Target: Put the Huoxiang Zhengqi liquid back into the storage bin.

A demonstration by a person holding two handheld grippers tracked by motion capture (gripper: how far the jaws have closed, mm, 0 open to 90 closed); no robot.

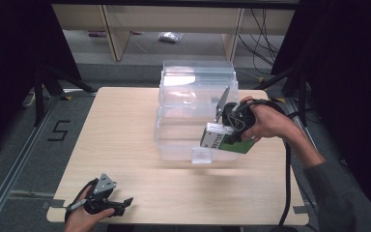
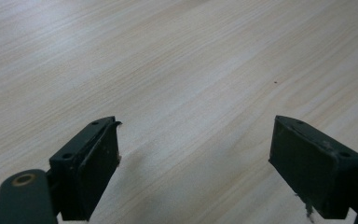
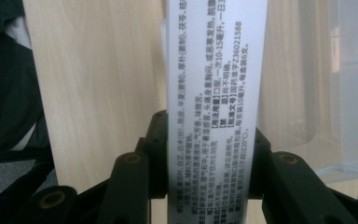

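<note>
box [image 1: 224, 140] in right claw [image 1: 232, 137], before bin [image 1: 183, 121] | left claw [image 1: 118, 205] on table [image 1: 125, 145], near-left corner

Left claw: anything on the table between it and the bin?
Nothing. High view shows bare table between left claw and clear bin.

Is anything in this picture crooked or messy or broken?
Nothing looks broken or spilled. The green and white box is tilted only because the right gripper holds it up by the front edge of the clear plastic bin. The left gripper rests open on the table.
</note>
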